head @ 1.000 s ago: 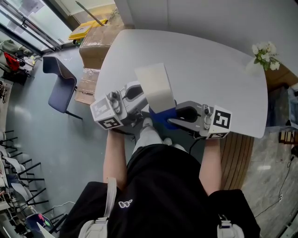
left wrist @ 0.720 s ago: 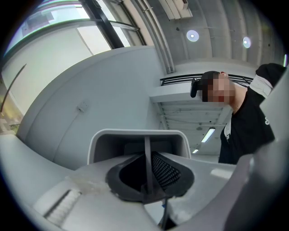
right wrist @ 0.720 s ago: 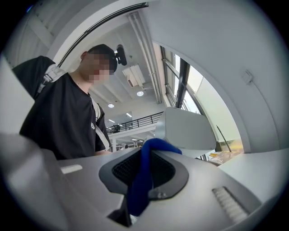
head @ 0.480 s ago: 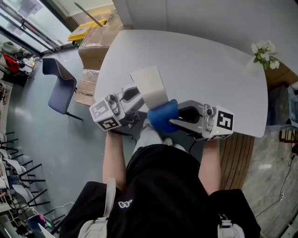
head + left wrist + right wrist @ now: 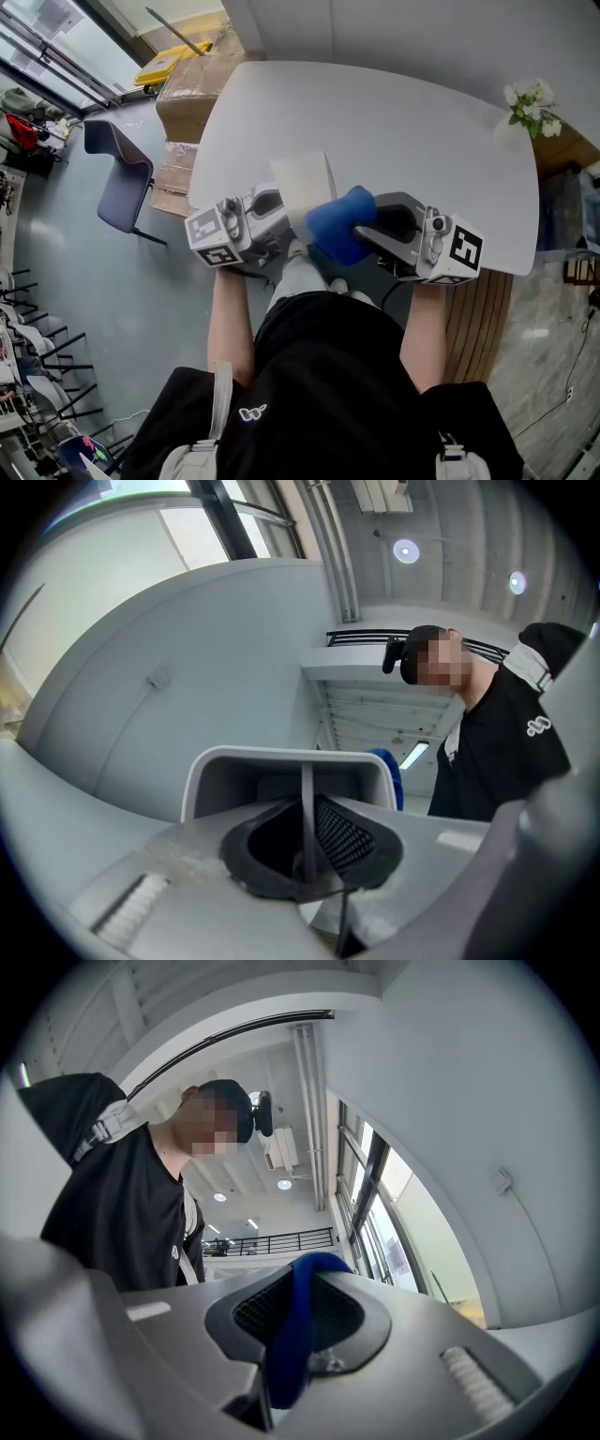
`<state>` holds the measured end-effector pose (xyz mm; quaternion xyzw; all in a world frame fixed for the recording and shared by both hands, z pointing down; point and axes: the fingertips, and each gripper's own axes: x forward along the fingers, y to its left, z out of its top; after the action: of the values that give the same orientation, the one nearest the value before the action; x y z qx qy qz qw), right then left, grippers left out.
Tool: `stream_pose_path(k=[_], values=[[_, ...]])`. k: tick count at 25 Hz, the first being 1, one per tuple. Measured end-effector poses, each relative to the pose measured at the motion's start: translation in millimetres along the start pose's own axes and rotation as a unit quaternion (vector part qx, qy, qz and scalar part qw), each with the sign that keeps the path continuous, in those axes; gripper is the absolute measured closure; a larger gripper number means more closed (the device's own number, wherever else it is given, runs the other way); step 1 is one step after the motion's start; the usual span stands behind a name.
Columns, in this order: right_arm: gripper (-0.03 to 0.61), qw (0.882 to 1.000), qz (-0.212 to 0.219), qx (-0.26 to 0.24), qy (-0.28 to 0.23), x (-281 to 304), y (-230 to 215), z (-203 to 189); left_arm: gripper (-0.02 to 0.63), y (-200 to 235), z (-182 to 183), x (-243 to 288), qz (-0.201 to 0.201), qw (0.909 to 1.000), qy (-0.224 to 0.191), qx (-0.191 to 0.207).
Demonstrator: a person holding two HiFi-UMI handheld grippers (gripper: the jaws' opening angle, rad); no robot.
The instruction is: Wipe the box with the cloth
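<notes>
A white box [image 5: 302, 181] is held up over the table's near edge, and my left gripper [image 5: 278, 212] is shut on its lower left wall. In the left gripper view the box's [image 5: 281, 771] thin wall runs straight between the jaws of that gripper [image 5: 305, 855]. The blue cloth [image 5: 339, 223] is bunched against the box's lower right corner, with my right gripper [image 5: 364, 231] shut on it. In the right gripper view the cloth [image 5: 292, 1330] is pinched in a fold between the jaws of that gripper [image 5: 291, 1354]. A sliver of cloth [image 5: 394, 772] shows behind the box.
The white rounded table [image 5: 394, 122] lies under and beyond the grippers, with a small bunch of white flowers [image 5: 529, 101] at its far right. Cardboard boxes [image 5: 187, 89] and a blue chair [image 5: 114, 167] stand on the floor to the left. Wooden slats [image 5: 478, 323] lie at the right.
The cloth and my right gripper have moved up from under the box to its right side. The box has come down and nearer, still in the left gripper.
</notes>
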<state>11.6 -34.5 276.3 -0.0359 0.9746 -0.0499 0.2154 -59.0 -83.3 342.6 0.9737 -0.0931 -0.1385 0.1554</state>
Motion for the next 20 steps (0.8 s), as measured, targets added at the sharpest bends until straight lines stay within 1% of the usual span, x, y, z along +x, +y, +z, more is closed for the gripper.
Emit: stream_pose_path(k=[5, 8, 11, 14, 20], values=[[0.523, 1.000, -0.013, -0.004, -0.016, 0.7, -1.9, 4.4, 0.565, -11.9, -2.9, -0.5, -0.031, 0.9995, 0.006, -0.003], [0.523, 0.999, -0.034, -0.006, -0.026, -3.1, -8.3, 9.3, 0.566, -19.7, -6.4, 3.7, -0.048, 0.9986, 0.020, 0.002], [0.525, 0.997, -0.071, -0.011, -0.030, -8.2, -19.6, 11.3, 0.566, -30.8, -10.4, 7.9, -0.073, 0.9967, 0.034, 0.008], [0.525, 0.993, -0.113, -0.019, -0.030, -13.6, -32.9, 12.2, 0.566, -39.8, -11.0, 11.8, -0.096, 0.9948, 0.034, 0.009], [0.525, 0.983, -0.181, -0.030, -0.026, -23.5, -51.7, 11.2, 0.566, -48.2, -11.4, 14.7, -0.115, 0.9927, 0.038, 0.009]])
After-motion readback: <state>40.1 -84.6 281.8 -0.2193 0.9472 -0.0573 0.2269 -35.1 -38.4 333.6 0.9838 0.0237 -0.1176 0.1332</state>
